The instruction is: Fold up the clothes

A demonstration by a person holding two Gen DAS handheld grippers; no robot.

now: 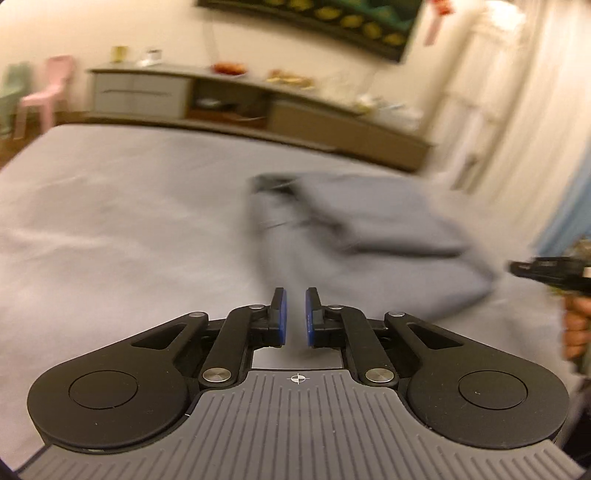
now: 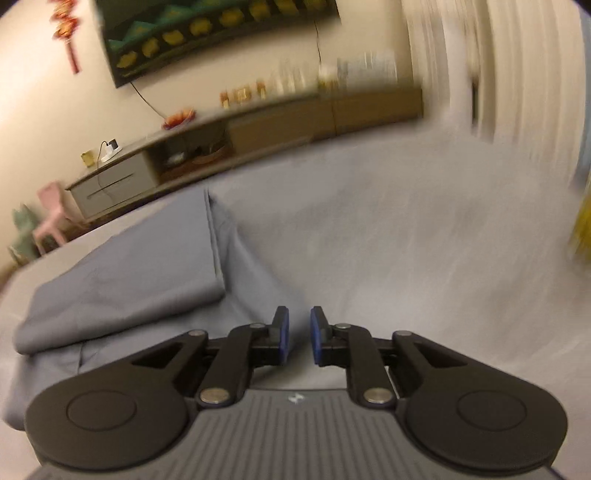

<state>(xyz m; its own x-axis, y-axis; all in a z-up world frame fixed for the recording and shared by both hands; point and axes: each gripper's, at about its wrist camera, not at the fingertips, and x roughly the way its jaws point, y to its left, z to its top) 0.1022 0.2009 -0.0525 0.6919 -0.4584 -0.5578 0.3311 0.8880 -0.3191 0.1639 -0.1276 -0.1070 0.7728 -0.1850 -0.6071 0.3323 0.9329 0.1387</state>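
One grey garment [image 2: 122, 269] is lying on the bed [image 2: 406, 258], folded over into a thick slab, filling the left centre of the right wrist frame; a loose layer of it is spreading out underneath toward the lower left. In the left wrist frame the same garment [image 1: 369, 229] is sitting right of centre, heavily blurred, its outline smeared.

Right gripper [image 2: 299, 339] is hovering just beside the garment's near edge, jaws parted with a narrow gap, blue pads [image 2: 284, 338] facing each other, nothing between them. Left gripper [image 1: 296, 317] is hanging over the bed sheet [image 1: 110, 221], jaws likewise parted and holding nothing, cloth lying just beyond the tips.

At the right edge of the left wrist frame, the black tip of the other gripper [image 1: 546, 273] is showing, with a hand [image 1: 576, 328] below it.

Beyond the bed, a low cabinet [image 1: 147, 92] is running along the wall, with a pink chair [image 1: 44, 96] at upper left and a dark framed picture [image 2: 221, 33] above. Pale curtains [image 2: 517, 66] are blurring at upper right.
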